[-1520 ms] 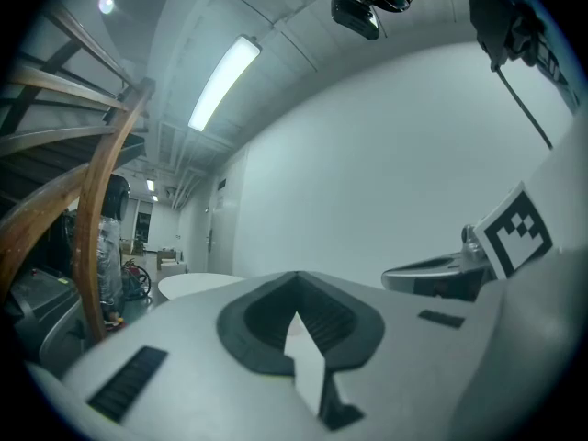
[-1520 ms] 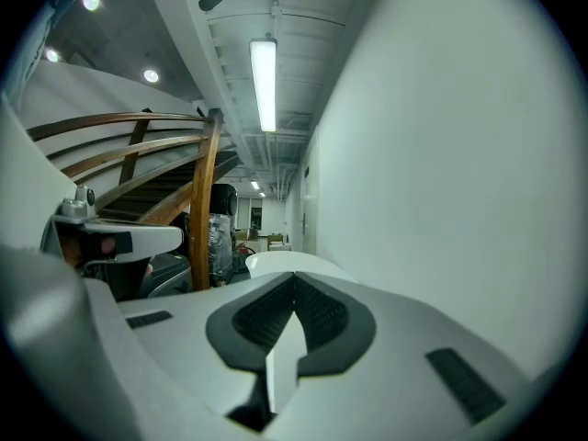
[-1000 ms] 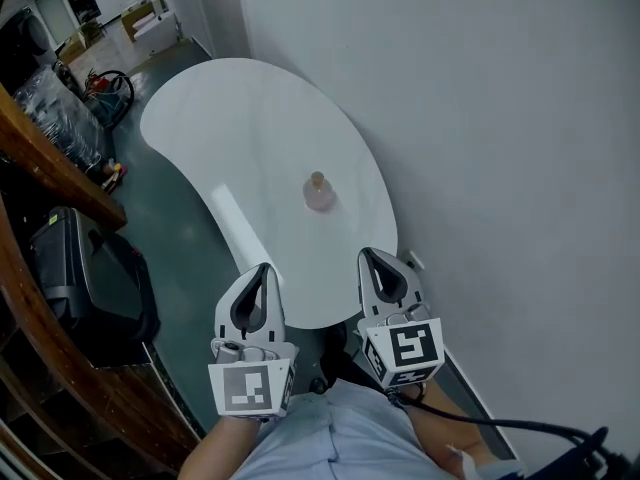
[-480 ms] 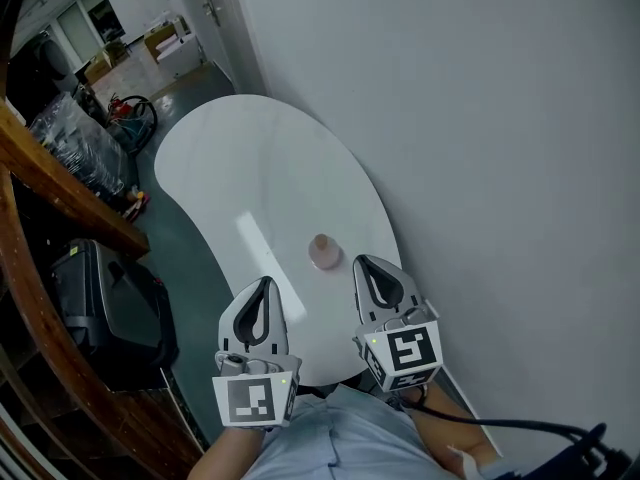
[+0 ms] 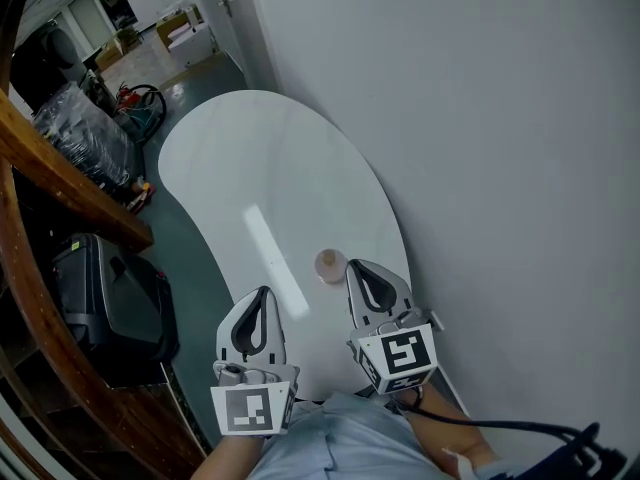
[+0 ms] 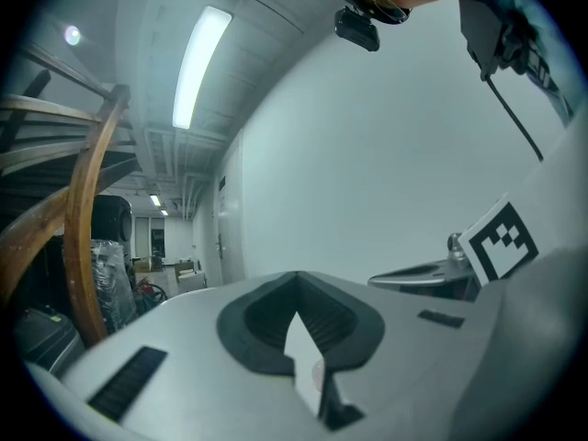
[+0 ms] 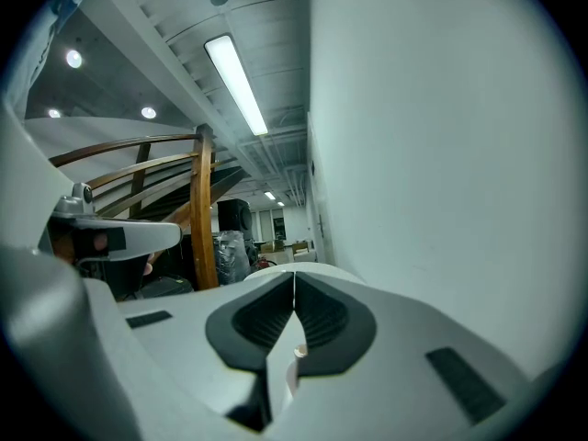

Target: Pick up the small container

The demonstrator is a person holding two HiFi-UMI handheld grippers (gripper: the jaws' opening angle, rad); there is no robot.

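A small pinkish container [image 5: 329,265] with a pale cap stands on the white oval table [image 5: 250,158], near its edge by the wall. My right gripper [image 5: 357,269] is shut and empty, its tip just right of the container and close to it. My left gripper [image 5: 262,295] is also shut and empty, lower left of the container over the table's near end. In the left gripper view a sliver of the container [image 6: 318,375] shows through the slit under the closed jaws [image 6: 296,299]. The right gripper view has the container [image 7: 298,350] peeking below its closed jaws [image 7: 293,294].
A grey wall [image 5: 480,148] runs along the table's right side. To the left are a curved wooden rail [image 5: 40,168] and a dark case [image 5: 110,308] on the floor. Wrapped goods and a hose reel [image 5: 140,100] lie beyond the table's far end.
The view has closed in: the container now sits right by my right gripper's tip instead of well ahead of both grippers. Both stay shut.
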